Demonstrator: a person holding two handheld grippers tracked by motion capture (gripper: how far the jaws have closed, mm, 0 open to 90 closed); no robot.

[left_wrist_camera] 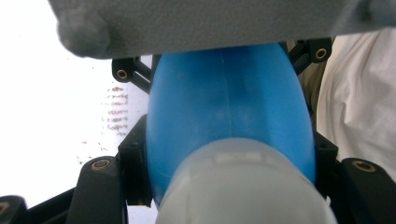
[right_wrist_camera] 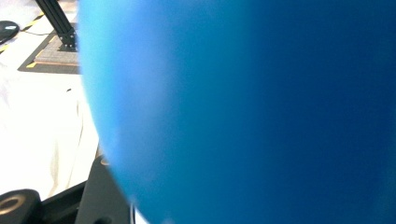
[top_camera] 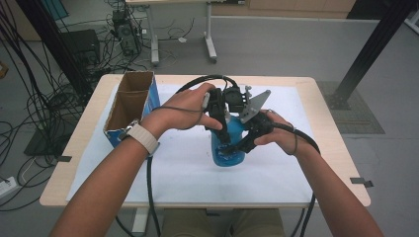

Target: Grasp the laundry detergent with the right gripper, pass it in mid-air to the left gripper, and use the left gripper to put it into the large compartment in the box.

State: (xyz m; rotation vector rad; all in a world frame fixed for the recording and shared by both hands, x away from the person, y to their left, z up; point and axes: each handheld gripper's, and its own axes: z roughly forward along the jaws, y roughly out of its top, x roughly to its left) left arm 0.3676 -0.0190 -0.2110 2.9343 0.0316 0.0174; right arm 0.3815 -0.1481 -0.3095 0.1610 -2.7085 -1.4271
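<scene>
Blue bottle point(top_camera: 228, 148): smooth plastic, rounded, pale cap.
Left hand-held gripper point(top_camera: 223, 133): I see it clamped on the bottle.
Right hand-held gripper point(top_camera: 237, 148): clamped on it too.
Bench point(top_camera: 89, 123): white sheet.

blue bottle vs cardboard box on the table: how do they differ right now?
The blue bottle is smooth, rounded plastic; the cardboard box is angular, brown inside with blue outer sides. The blue bottle sits mid-table, clamped by the left gripper near its top and the right gripper lower down; the cardboard box stands untouched at the table's left. The blue bottle carries a pale cap; the cardboard box is open-topped. Both rest on the white sheet.
</scene>
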